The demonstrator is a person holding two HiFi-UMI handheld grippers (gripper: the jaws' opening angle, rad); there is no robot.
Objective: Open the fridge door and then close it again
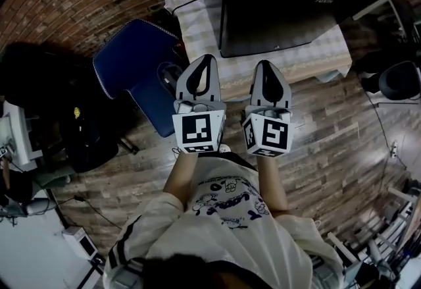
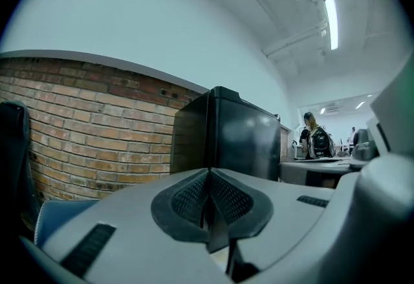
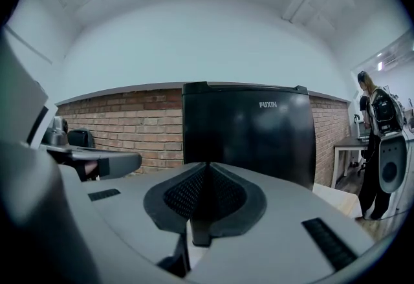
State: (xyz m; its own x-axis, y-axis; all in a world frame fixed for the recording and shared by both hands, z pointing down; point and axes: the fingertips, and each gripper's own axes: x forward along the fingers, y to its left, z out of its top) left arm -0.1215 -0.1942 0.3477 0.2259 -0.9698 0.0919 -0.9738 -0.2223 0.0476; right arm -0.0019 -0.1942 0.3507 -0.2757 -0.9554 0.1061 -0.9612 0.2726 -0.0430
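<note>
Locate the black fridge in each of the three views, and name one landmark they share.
Head view: fridge at the top, right of centre.
Left gripper view: fridge at centre, seen corner-on, right of the bricks.
Right gripper view: fridge at centre, front facing the camera, FUXIN label showing.
Shared landmark: the brick wall behind the fridge, in all three views.

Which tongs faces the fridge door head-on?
The right tongs: its view shows the fridge front squarely, while the left tongs sees its corner edge.
</note>
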